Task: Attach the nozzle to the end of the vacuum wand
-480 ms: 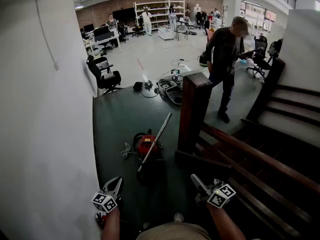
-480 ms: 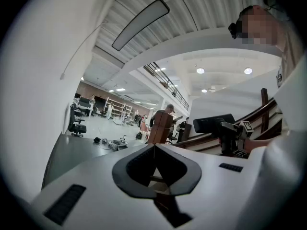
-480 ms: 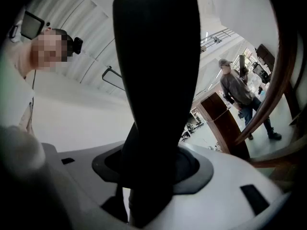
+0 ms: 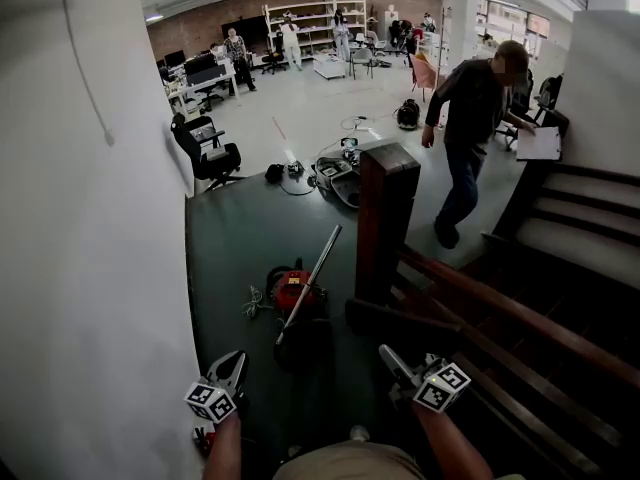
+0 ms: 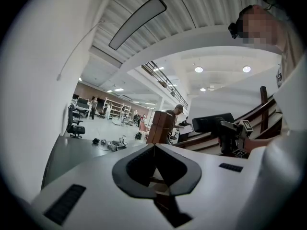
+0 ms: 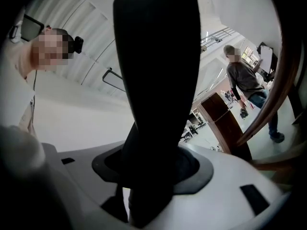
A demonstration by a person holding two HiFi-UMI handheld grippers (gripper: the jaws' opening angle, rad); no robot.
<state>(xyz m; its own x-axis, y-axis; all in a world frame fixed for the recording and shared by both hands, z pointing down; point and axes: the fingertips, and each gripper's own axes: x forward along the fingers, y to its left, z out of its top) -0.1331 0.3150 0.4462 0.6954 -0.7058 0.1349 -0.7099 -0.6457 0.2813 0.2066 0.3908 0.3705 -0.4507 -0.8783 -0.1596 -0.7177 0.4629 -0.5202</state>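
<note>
your right gripper (image 4: 392,359) stands with its jaws spread wide around the black nozzle (image 6: 153,80), which fills the right gripper view and rises straight out ahead of the jaws. your left gripper (image 4: 235,363) is pinched closed on nothing. the vacuum wand (image 4: 314,274) lies ahead of both tools and below them, nearer the left gripper's tips, slanting over the red vacuum (image 4: 293,290) on the dark floor.

in the last half second only the background has shifted: the bystander (image 4: 478,108) has walked further off to the right of your right gripper, toward the stairs, and now holds a sheet of paper (image 4: 540,144). both grippers, the wand and the vacuum sit where they were, so the job looks no further along. nozzle and wand are well apart, and the join is not yet begun.

in the head view the nozzle is hard to separate from the dark banister beyond your right jaws. the wand's near end runs into a dark patch on the floor, so which end is free cannot be told. the nozzle's socket shows in no view.
</note>
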